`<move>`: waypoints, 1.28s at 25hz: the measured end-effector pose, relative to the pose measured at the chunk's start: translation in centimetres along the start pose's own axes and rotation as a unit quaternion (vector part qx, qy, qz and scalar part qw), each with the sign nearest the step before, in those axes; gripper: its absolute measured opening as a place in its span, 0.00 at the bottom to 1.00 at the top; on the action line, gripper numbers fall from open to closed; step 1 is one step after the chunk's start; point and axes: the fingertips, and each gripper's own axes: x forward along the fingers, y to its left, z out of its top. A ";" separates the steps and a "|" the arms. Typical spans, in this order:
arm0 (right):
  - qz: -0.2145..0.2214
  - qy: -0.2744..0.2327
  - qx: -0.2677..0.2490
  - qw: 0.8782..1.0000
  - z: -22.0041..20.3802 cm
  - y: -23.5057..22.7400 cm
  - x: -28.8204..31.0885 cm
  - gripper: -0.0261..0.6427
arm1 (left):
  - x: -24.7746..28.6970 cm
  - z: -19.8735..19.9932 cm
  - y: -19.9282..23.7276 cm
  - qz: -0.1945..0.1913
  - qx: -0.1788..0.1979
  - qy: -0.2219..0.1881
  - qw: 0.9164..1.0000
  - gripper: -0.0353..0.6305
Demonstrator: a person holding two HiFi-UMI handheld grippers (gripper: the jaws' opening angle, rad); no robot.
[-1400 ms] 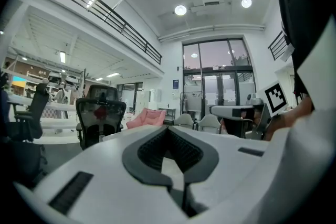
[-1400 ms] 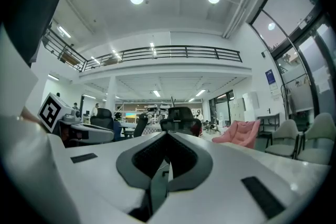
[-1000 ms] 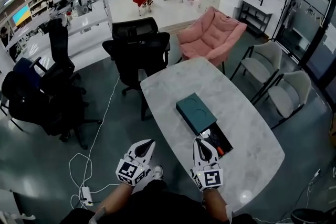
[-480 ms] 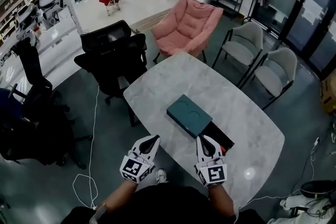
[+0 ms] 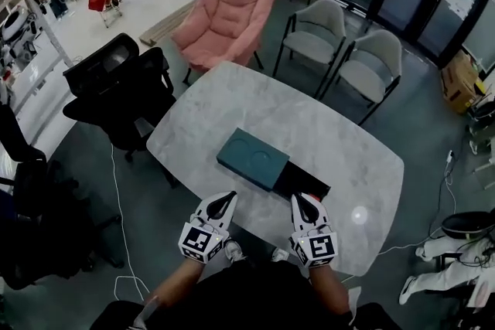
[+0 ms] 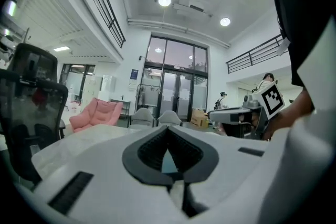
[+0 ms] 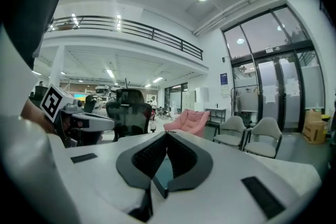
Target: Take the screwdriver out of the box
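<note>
Marbled oval table [image 5: 325, 127] carried a flat teal box [image 5: 253, 158] at twelve o'clock; left gripper [image 5: 230, 197] and right gripper [image 5: 298, 199] were closed, empty.

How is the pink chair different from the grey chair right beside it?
The pink chair is wide and puffy, while the grey chair is slimmer with a smooth seat. The pink chair's back is padded in soft ribs, and the grey chair's back is plain. Both stand empty beyond the far side of the table.

The box [image 5: 254, 158] lies on the surface [image 5: 232, 100] near its front edge (the person's side). The left tool [image 5: 229, 196] and right tool [image 5: 300, 199] are just before it. An armchair [image 5: 228, 19] stands behind the surface, an office chair [image 5: 116, 85] to its left.
</note>
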 end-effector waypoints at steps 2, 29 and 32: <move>-0.013 0.014 0.001 1.000 -1.0 -1.3 -0.2 0.07 | 1.1 -0.3 -0.4 -0.012 -0.006 0.001 1.000 0.06; 0.151 0.457 -0.160 0.862 -24.4 -10.2 0.0 0.26 | 5.4 -4.0 -1.8 0.027 -0.032 0.048 0.998 0.06; 0.159 0.480 -0.181 0.843 -25.9 -10.7 0.2 0.26 | 5.3 -4.1 -1.7 0.034 -0.031 0.048 0.998 0.06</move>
